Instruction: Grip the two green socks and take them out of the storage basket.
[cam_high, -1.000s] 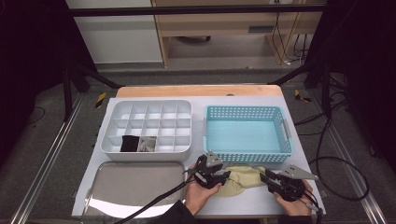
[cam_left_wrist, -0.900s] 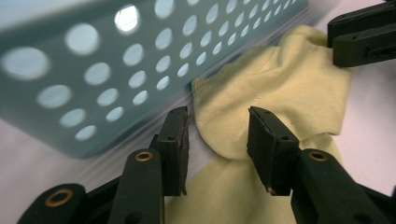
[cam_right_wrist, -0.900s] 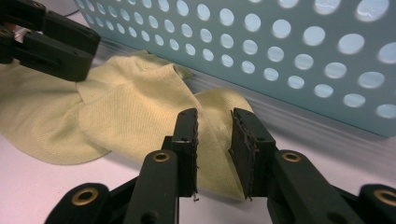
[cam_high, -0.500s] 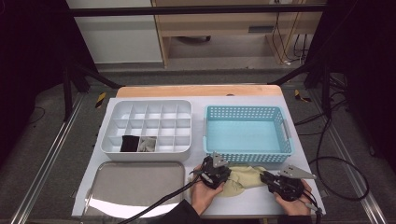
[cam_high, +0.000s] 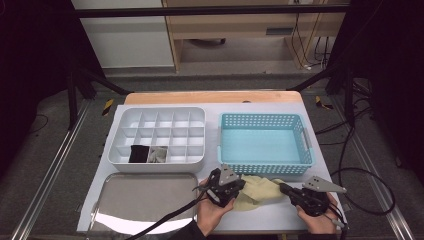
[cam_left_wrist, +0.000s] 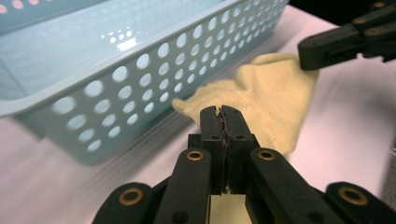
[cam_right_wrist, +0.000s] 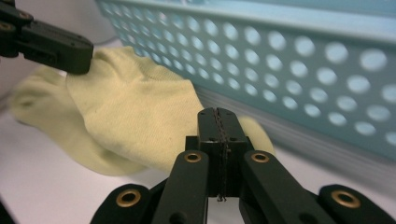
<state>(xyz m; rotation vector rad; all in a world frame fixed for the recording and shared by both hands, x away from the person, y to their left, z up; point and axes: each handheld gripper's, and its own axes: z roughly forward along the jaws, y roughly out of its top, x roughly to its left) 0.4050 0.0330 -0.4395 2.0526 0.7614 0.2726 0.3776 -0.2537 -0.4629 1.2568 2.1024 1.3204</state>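
A pale yellow knit cloth (cam_high: 260, 189) lies crumpled on the white table just in front of the blue basket (cam_high: 265, 169). My left gripper (cam_high: 240, 186) holds its left end and my right gripper (cam_high: 282, 188) its right end. Both pairs of jaws have just been closing. In the left gripper view the left gripper (cam_left_wrist: 222, 112) is shut with the cloth's (cam_left_wrist: 261, 93) hem pinched at its tip, and the right gripper (cam_left_wrist: 310, 56) bites the far end. In the right gripper view the right gripper (cam_right_wrist: 218, 114) is shut against the cloth (cam_right_wrist: 135, 112), while the left gripper (cam_right_wrist: 77, 60) pinches the far end.
The blue basket's perforated wall (cam_left_wrist: 140, 74) (cam_right_wrist: 303, 70) stands close behind the cloth. A white compartment tray (cam_high: 157, 111) at the left holds a dark folded item (cam_high: 138, 153) and a grey one (cam_high: 159, 155). A shiny metal tray (cam_high: 140, 200) lies at the front left.
Both pairs of jaws have closed onto the cloth's ends. The left hand has shifted slightly; the right hand has stayed put.
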